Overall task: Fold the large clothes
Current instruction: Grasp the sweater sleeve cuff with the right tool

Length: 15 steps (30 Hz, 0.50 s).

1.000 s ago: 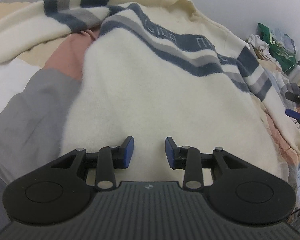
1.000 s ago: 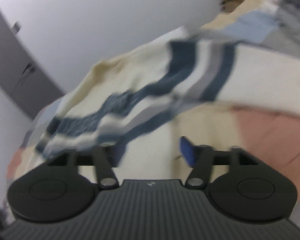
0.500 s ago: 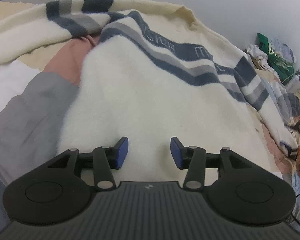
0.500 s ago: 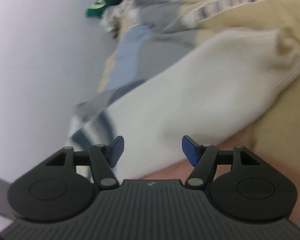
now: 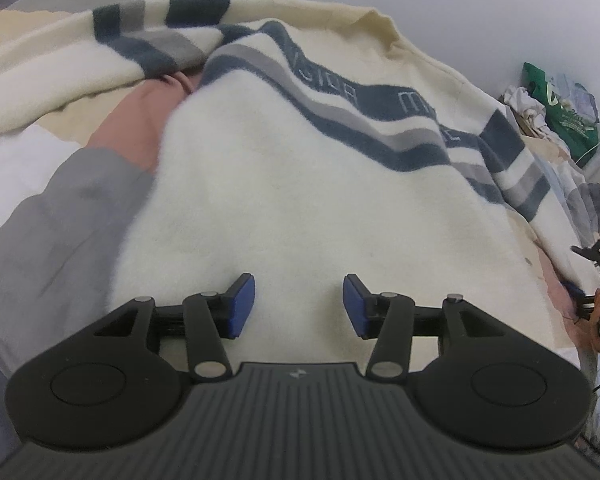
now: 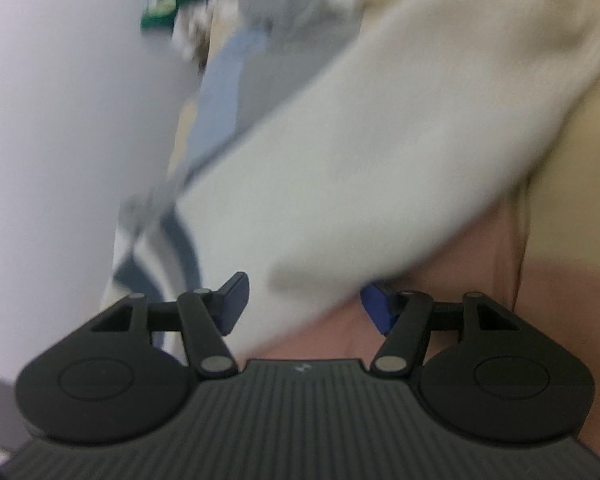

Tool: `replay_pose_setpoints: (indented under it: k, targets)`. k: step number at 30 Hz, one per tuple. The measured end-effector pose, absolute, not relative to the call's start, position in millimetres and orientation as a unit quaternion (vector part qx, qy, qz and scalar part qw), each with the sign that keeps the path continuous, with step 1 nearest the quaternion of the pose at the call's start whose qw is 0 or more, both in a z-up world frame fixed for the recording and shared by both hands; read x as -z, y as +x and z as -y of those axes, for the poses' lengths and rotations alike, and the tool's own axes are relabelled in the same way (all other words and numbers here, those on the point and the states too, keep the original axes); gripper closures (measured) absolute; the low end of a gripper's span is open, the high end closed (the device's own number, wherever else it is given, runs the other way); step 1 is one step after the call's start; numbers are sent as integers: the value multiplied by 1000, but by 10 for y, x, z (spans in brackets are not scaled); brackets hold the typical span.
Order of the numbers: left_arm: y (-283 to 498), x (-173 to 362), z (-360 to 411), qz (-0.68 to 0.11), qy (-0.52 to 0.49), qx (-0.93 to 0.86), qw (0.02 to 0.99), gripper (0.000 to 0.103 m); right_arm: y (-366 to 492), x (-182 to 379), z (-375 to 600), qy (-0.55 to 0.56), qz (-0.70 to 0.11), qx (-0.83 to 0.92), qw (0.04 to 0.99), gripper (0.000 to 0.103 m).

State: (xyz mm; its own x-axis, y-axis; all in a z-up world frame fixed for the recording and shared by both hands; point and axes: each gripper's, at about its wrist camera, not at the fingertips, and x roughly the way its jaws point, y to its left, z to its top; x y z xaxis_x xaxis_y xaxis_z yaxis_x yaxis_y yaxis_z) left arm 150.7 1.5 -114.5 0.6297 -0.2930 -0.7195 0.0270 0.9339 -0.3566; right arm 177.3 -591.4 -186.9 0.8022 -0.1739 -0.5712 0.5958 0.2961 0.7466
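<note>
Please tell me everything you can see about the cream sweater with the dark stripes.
The sweater is large, cream, fluffy-looking knit, with dark blue and grey bands across the chest and both sleeves; the blue chest band carries pale letters, too distorted to read. It lies spread on a patchwork bedspread, one sleeve stretched left, the other running down the right side. The left gripper is over its lower part, jaws opening, nothing pinched. In the blurred right wrist view, a cream sleeve lies between the right gripper's open jaws.

My sweater [image 5: 268, 200] is thick, fuzzy cream knit with woven navy and grey stripes. The bedcover [image 5: 60, 208] beneath is smooth matt cotton. My left gripper [image 5: 299, 306] is matt black plastic with ribbed casing and blue rubbery pads [image 5: 242, 304].
</note>
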Motion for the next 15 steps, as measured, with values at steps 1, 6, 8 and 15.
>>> replay_pose_setpoints:
  k: [1,6,8,15]
  targets:
    - [1510,1146,-10,-420,-157,90,889,48,1735,1874,5982,539,-177,261,781,39]
    - [1516,1149,-6,-415,-158,90,892,48,1635,1927,6402,559,-84,233,791,38]
    - [1527,1147,-13,-412,-162,88,892,48,1628,1895,6503,544,-68,238,802,45]
    - [1565,1145,-5,-407,-164,84,895,48,1626,1869,6604,478,-94,281,827,91]
